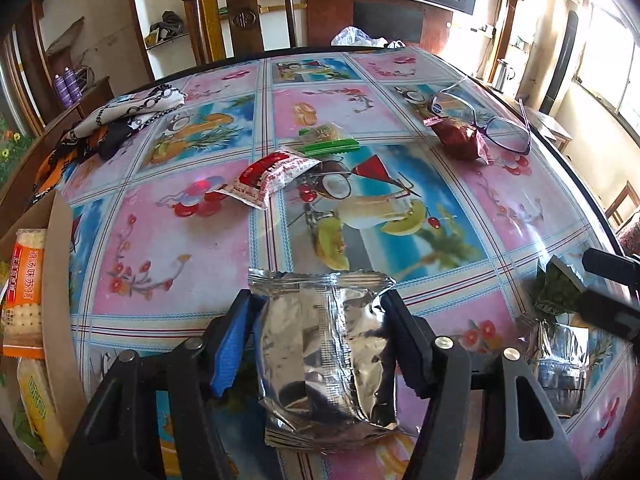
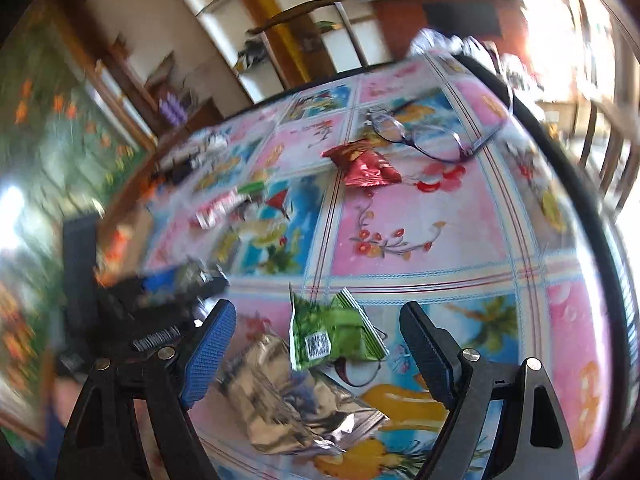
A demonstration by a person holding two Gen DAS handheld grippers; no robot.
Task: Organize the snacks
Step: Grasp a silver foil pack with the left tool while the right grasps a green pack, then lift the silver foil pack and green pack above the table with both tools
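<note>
A silver foil snack packet [image 1: 328, 360] lies on the fruit-patterned tablecloth [image 1: 192, 240], and my left gripper [image 1: 320, 300] is shut on it, both pads against its sides. In the right wrist view my right gripper [image 2: 316, 312] stands wide open over a green packet [image 2: 332, 334] and a crumpled silver packet [image 2: 288, 404], touching neither. Further out on the table lie a red-and-white packet [image 1: 272, 176], a small green-wrapped sweet [image 1: 326, 138] and a dark red packet [image 1: 460, 138]. The left gripper [image 2: 172, 280] shows as a blur at the left of the right wrist view.
A cardboard box [image 1: 60, 280] at the table's left edge holds an orange cracker pack [image 1: 24, 292] and other packs. Purple-framed glasses [image 1: 480, 120] lie beside the dark red packet. A patterned cloth [image 1: 128, 116] is at the far left. A wooden chair [image 1: 240, 20] stands behind the table.
</note>
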